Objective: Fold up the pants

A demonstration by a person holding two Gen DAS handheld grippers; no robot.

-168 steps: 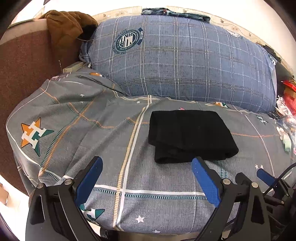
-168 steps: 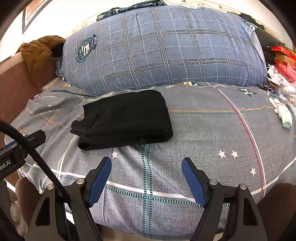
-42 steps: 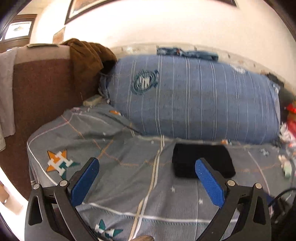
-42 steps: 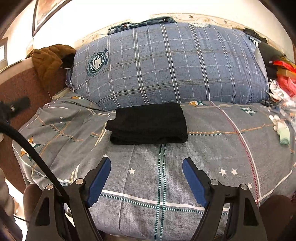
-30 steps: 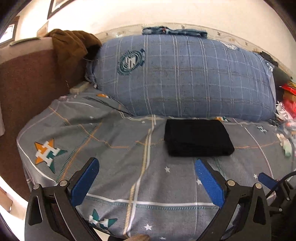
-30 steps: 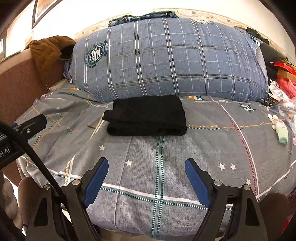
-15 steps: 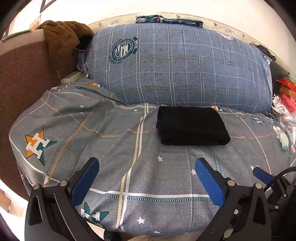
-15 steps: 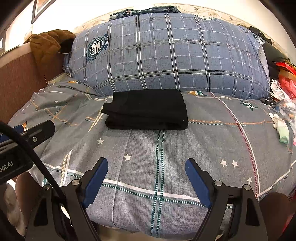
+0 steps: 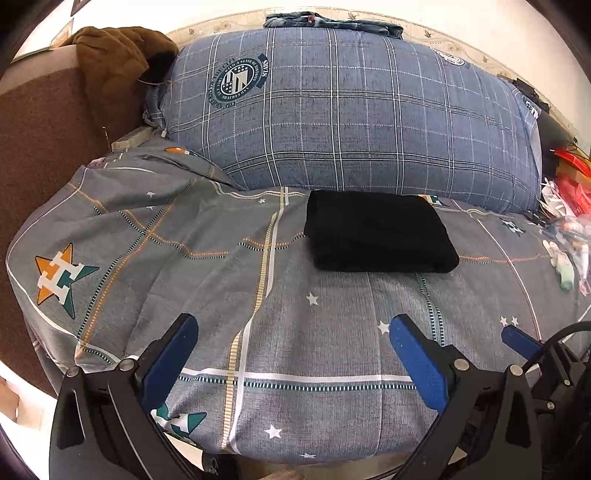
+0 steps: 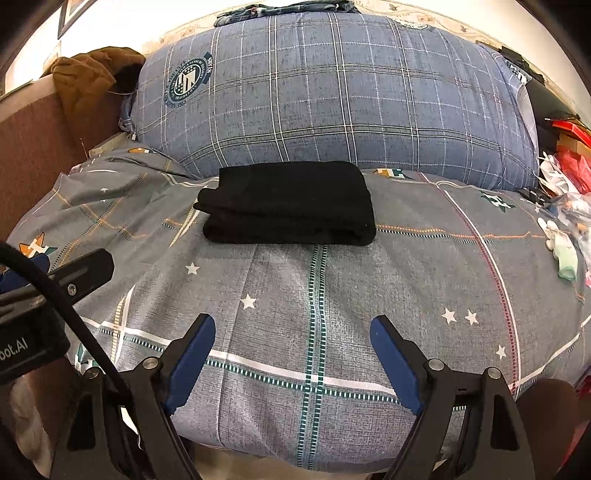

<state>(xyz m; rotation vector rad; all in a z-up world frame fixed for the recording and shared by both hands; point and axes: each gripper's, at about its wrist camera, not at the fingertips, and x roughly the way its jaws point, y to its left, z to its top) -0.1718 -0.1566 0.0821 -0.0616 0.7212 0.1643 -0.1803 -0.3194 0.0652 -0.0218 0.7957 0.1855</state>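
Note:
The black pants (image 9: 376, 236) lie folded into a compact rectangle on the grey patterned bed sheet (image 9: 221, 280), just in front of the big blue plaid pillow (image 9: 351, 118). They also show in the right wrist view (image 10: 288, 203). My left gripper (image 9: 291, 347) is open and empty, held near the bed's front edge, well short of the pants. My right gripper (image 10: 291, 350) is open and empty too, near the front edge. The left gripper's body (image 10: 55, 284) shows at the left of the right wrist view.
A brown jacket (image 9: 114, 59) hangs over the brown headboard (image 9: 44, 129) at the left. Denim cloth (image 9: 332, 22) lies on top of the pillow. Small clutter and red packaging (image 9: 565, 229) sit at the bed's right edge.
Both grippers have tilted and shifted a little closer over the bed; the pants appear larger and lower in view. The pants have not moved. Both grippers stay open.

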